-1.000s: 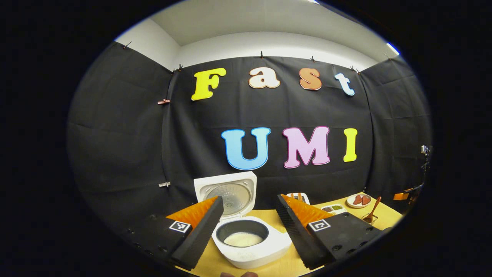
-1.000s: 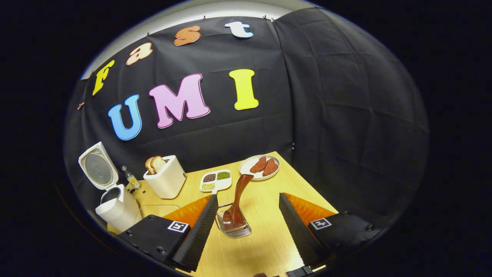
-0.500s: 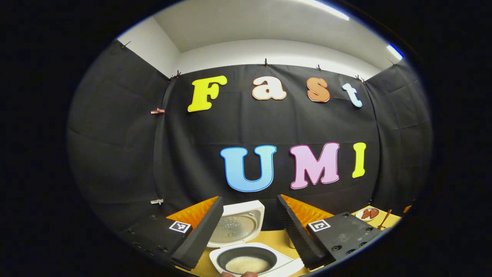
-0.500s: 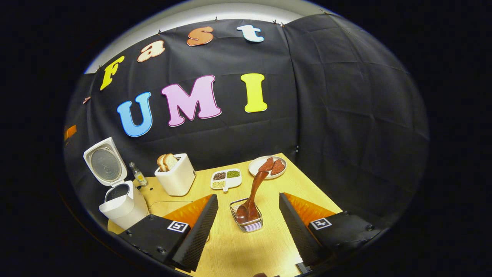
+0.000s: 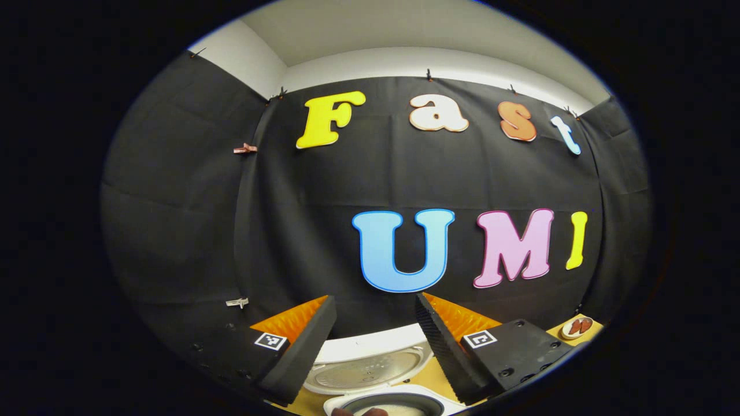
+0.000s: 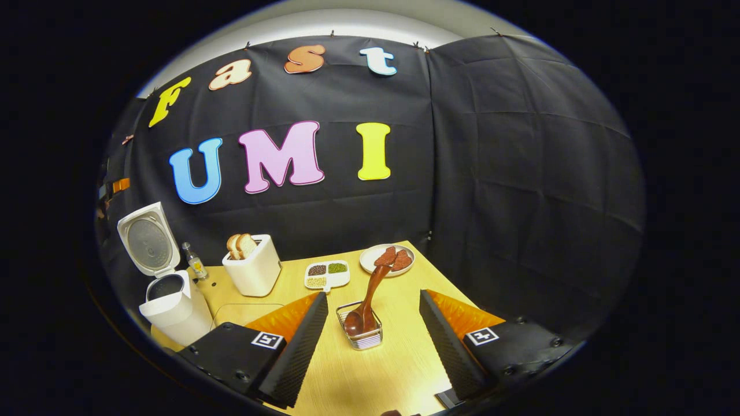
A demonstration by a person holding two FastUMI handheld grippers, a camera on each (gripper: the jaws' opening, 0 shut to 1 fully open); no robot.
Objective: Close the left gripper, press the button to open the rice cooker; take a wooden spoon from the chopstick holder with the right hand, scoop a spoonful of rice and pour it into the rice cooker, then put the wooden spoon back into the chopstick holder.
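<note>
Rice already lies in the open white rice cooker (image 5: 376,378) below my left gripper (image 5: 373,346), its fingers wide, while in the right gripper view my right gripper (image 6: 373,341), also wide and empty, should back straight off the brown wooden spoon (image 6: 370,297) standing in the wire chopstick holder (image 6: 361,335) on the yellow wooden bench (image 6: 399,358), black cloth walls behind.

Light: even, from overhead; the white ceiling (image 5: 404,29) at 12 o'clock is brightest.
Shadows: soft and faint on the counter (image 6: 399,323).
Distortion: strong fisheye bend, straight cloth edges curving toward the rim.
Focus: sharp throughout, no motion blur.
</note>
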